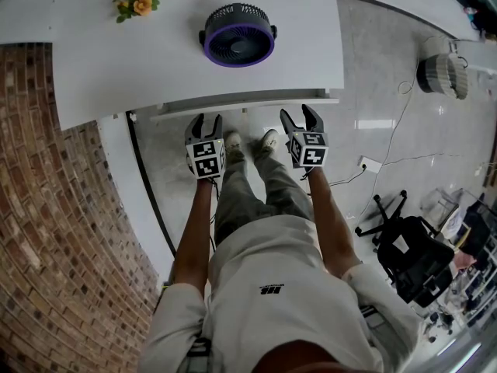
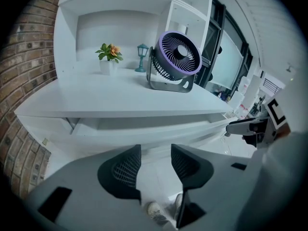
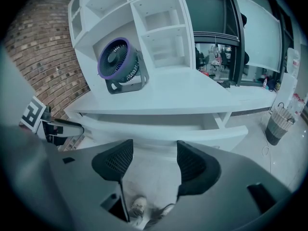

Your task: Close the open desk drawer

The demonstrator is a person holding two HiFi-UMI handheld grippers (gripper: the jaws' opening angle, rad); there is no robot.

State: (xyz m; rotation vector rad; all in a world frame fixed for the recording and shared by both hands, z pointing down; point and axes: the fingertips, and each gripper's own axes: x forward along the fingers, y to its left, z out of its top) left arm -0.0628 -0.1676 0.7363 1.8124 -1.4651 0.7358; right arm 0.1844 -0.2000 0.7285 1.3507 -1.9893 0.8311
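A white desk drawer (image 1: 245, 105) stands pulled out a little from under the white desk top (image 1: 155, 61). Its front shows as a long white bar in the left gripper view (image 2: 159, 129) and in the right gripper view (image 3: 168, 131). My left gripper (image 1: 204, 120) hangs just in front of the drawer's left half, jaws open and empty. My right gripper (image 1: 301, 116) hangs before the right half, also open and empty. Neither touches the drawer front. In its own view each gripper, left (image 2: 155, 165) and right (image 3: 154, 160), has the floor showing between its pads.
A purple-rimmed fan (image 1: 239, 35) and a small potted flower (image 1: 137, 1) stand on the desk. A brick wall (image 1: 54, 231) lies at the left. The person's legs and shoes (image 1: 248, 144) are below the drawer. A black office chair (image 1: 415, 251), cables and a basket (image 1: 444, 73) are at the right.
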